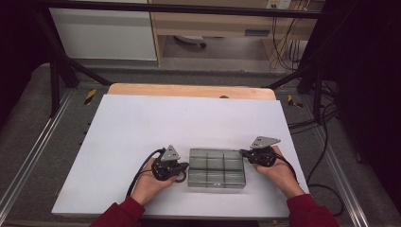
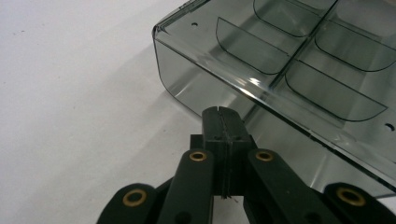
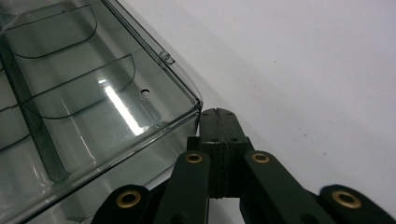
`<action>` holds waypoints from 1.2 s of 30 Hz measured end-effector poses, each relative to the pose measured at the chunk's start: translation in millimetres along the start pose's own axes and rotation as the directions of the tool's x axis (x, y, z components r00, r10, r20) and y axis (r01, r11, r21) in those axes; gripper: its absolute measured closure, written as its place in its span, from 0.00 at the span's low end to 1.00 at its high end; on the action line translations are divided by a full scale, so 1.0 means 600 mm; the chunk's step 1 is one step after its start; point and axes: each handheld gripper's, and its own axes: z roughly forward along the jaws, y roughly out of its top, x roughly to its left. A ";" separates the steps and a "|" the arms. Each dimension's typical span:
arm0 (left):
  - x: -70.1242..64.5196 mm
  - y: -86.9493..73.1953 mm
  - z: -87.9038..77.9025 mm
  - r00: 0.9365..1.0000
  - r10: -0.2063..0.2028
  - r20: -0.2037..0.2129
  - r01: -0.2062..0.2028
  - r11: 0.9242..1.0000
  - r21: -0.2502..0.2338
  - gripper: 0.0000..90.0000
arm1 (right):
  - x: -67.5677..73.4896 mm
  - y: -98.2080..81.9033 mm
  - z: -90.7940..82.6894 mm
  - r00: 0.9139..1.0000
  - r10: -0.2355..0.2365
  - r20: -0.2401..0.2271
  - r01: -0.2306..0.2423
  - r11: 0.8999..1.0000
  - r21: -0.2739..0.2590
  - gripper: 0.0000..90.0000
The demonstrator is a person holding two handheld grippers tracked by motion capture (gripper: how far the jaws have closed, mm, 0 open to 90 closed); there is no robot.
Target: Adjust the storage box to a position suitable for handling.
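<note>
A clear smoke-grey plastic box (image 1: 216, 168) with a closed lid and inner dividers lies on the white table top. My left gripper (image 1: 185, 166) is at the box's left side, shut with nothing between its jaws; its tips (image 2: 222, 112) reach the box's side wall (image 2: 196, 88). At the box's right end my right gripper (image 1: 243, 153) is shut too, its closed tips (image 3: 215, 113) just beside the box's corner (image 3: 194, 105). Whether either tip touches the box I cannot tell.
The white sheet (image 1: 156, 123) covers a wooden table (image 1: 189, 90) inside a black metal frame. Cables (image 1: 326, 137) hang at the right. A cabinet and shelving stand beyond the table's far edge.
</note>
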 end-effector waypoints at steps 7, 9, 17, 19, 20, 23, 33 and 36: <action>-0.001 -0.007 -0.006 1.000 -0.010 0.001 0.010 1.000 -0.013 1.00 | 0.008 0.002 0.001 1.000 -0.003 -0.001 0.003 1.000 0.001 1.00; -0.001 -0.009 -0.007 1.000 -0.017 0.001 0.017 1.000 -0.019 1.00 | 0.011 0.001 0.000 1.000 0.001 -0.002 -0.001 1.000 -0.001 1.00; -0.001 -0.011 -0.007 1.000 -0.022 -0.002 0.022 0.999 -0.027 1.00 | 0.017 -0.002 -0.003 1.000 0.017 0.003 -0.017 1.000 -0.004 1.00; -0.001 -0.012 -0.007 1.000 -0.025 -0.001 0.025 0.999 -0.028 1.00 | 0.018 -0.002 -0.004 1.000 0.019 0.006 -0.019 1.000 -0.003 1.00; -0.002 -0.012 -0.007 1.000 -0.021 -0.003 0.021 0.999 -0.026 1.00 | 0.018 -0.002 -0.004 1.000 0.019 0.007 -0.019 1.000 -0.002 1.00; -0.002 -0.013 -0.008 1.000 -0.025 -0.001 0.025 0.999 -0.030 1.00 | 0.020 -0.003 -0.005 1.000 0.022 0.004 -0.022 1.000 -0.003 1.00; -0.006 -0.016 -0.011 0.999 -0.031 -0.006 0.031 0.999 -0.031 1.00 | 0.023 -0.003 -0.007 1.000 0.025 -0.001 -0.025 1.000 0.000 1.00; -0.007 -0.017 -0.012 1.000 -0.028 -0.007 0.028 0.999 -0.032 1.00 | 0.025 -0.004 -0.007 1.000 0.025 0.001 -0.025 1.000 -0.005 1.00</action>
